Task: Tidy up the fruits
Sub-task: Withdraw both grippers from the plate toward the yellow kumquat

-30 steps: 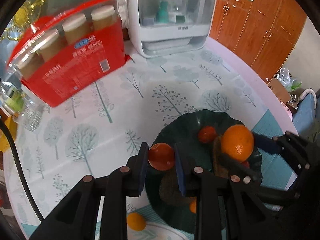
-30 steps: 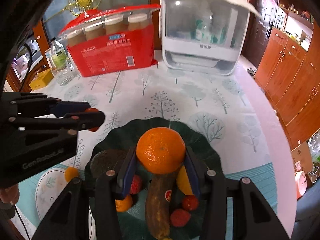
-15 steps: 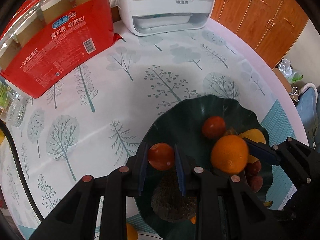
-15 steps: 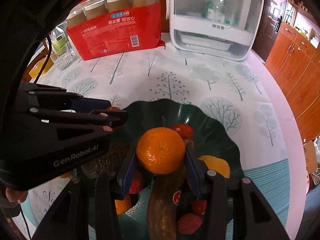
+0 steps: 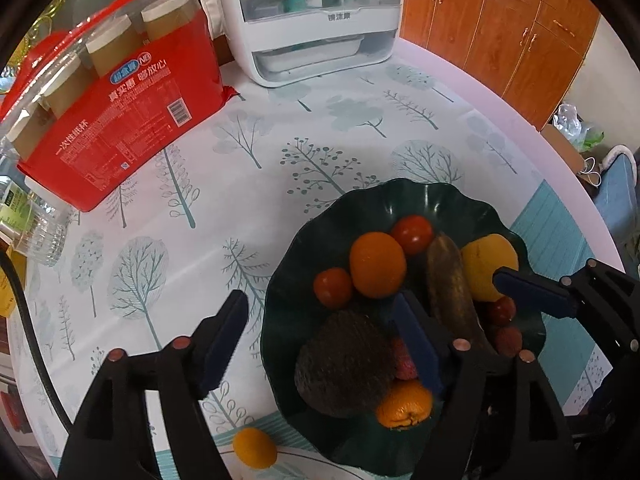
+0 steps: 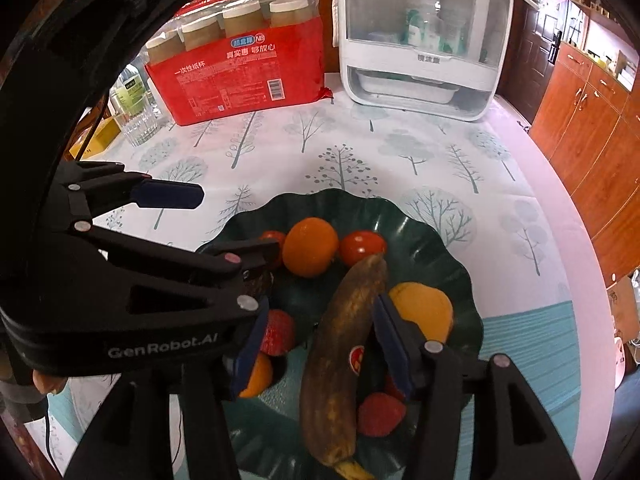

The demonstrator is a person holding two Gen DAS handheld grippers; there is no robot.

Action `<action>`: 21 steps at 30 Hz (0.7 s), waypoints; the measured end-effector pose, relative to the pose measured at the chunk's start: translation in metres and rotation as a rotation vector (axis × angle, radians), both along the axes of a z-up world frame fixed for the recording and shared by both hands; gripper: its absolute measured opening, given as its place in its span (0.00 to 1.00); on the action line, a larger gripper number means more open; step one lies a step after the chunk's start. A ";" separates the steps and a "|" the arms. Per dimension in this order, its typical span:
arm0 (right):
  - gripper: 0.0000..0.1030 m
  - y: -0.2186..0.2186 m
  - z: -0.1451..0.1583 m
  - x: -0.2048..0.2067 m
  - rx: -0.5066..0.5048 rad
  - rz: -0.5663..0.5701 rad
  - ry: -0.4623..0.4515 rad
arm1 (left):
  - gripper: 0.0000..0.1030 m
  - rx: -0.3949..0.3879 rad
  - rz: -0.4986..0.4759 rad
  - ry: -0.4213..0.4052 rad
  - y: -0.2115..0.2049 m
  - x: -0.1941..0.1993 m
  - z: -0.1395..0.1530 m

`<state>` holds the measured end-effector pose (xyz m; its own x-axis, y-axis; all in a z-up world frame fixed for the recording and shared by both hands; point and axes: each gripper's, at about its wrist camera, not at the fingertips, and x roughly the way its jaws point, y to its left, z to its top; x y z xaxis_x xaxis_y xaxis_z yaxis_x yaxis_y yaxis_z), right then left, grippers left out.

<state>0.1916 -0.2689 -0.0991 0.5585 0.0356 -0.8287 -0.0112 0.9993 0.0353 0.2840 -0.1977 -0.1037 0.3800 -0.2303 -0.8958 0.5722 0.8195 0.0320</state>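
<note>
A dark green wavy plate point(image 5: 440, 200) point(image 6: 420, 240) holds an orange point(image 5: 377, 265) point(image 6: 310, 247), two tomatoes point(image 5: 333, 287) point(image 5: 412, 234), a brown banana point(image 5: 450, 280) point(image 6: 344, 340), a yellow fruit point(image 5: 488, 264) point(image 6: 422, 310), an avocado point(image 5: 344, 364) and small red fruits. My left gripper point(image 5: 320, 332) is open and empty, low over the plate's near left edge. My right gripper point(image 6: 320, 336) is open and empty, its jaws either side of the banana. A small orange fruit point(image 5: 255, 448) lies on the table outside the plate.
A red pack of paper cups point(image 5: 116, 120) point(image 6: 240, 68) and a white sterilizer box point(image 5: 316, 20) point(image 6: 420, 40) stand at the back. A glass point(image 6: 138, 124) and bottle stand at the left. The table edge curves at the right, with wooden cabinets beyond.
Both grippers opened: the left let go of the tomato and the right let go of the orange. Both fruits now lie on the plate, side by side.
</note>
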 end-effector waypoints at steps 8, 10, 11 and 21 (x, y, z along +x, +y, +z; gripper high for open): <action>0.54 -0.002 0.017 -0.018 0.012 -0.019 -0.027 | 0.86 -0.022 0.024 -0.041 0.010 -0.021 0.027; 0.54 -0.003 0.020 -0.021 0.014 -0.024 -0.029 | 0.89 -0.029 0.034 -0.049 0.013 -0.028 0.033; 0.54 -0.003 0.022 -0.023 0.015 -0.025 -0.030 | 0.91 -0.032 0.037 -0.052 0.015 -0.030 0.035; 0.54 -0.006 0.031 -0.049 0.045 -0.044 -0.033 | 0.99 -0.078 0.060 -0.059 0.038 -0.071 0.055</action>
